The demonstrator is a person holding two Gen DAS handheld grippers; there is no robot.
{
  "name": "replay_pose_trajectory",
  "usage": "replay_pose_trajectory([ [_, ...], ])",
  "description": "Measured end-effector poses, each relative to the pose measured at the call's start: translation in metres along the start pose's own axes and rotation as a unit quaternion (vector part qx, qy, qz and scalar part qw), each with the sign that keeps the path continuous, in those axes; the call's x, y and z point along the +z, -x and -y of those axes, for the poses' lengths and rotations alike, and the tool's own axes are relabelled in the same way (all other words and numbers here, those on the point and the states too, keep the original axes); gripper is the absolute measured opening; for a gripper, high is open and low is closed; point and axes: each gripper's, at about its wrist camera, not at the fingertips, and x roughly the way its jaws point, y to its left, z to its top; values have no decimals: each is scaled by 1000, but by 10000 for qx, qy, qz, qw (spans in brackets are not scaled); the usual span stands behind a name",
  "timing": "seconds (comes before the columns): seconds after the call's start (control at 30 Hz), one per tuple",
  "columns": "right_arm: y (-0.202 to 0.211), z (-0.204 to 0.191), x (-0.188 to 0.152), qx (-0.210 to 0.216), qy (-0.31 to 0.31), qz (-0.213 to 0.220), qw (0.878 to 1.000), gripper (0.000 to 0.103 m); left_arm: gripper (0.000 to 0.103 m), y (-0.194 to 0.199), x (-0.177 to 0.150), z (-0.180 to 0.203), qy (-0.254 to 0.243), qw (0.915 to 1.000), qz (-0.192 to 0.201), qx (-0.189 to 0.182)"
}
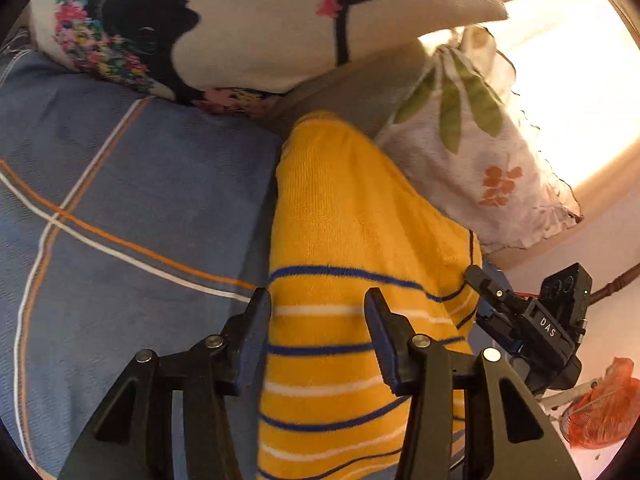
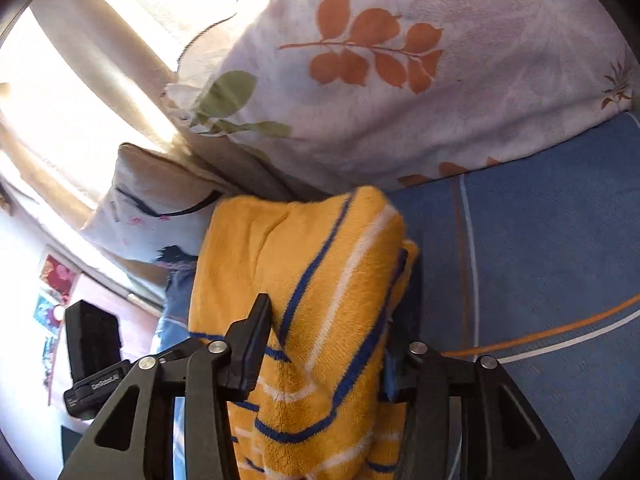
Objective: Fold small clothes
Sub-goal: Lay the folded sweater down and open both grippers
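In the left wrist view, one yellow striped garment (image 1: 360,240) lies on the bed (image 1: 120,200), running up toward two pillows, a print pillow (image 1: 240,20) and a leaf pillow (image 1: 480,140), at the bed's far edge. The left gripper (image 1: 318,328) has its jaws apart over the garment's striped end; whether the pads press the cloth I cannot tell. The right gripper (image 1: 532,320) shows at the garment's right edge. In the right wrist view, the garment (image 2: 304,280) is bunched and doubled between the right gripper's (image 2: 324,340) jaws, which look clamped on it, the right pad hidden behind the fold. The leaf pillow (image 2: 400,80) and the print pillow (image 2: 152,208) sit just beyond. The thick plush could slip from a shallow pinch, or the fold could skew if one hand leads the other, and the far end may snag against the pillows.
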Motion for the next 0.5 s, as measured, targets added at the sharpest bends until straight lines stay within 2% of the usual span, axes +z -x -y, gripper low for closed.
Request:
replay_pose_trajectory([
  [0.1,20,2,-3,-164,-67,364,9992,57,47,19,-12,-9,97,9999,46,-39],
  [0.17,35,-11,-10,-193,179,517,9983,58,50,33,-26,-8,-53,9999,136,40],
  [0.23,48,-26,-22,122,419,566,9974,60,56,37,-37,-5,-155,9997,191,1],
  [0.33,48,-46,-40,769,661,286,9944,68,56,34,-51,2,-244,9995,179,-33],
  [0.4,38,-46,-51,1069,550,-44,9927,74,56,29,-59,7,-270,9996,123,-1],
  [0.5,15,-25,-64,825,123,-438,9956,74,62,20,-69,13,-267,9996,8,77],
])
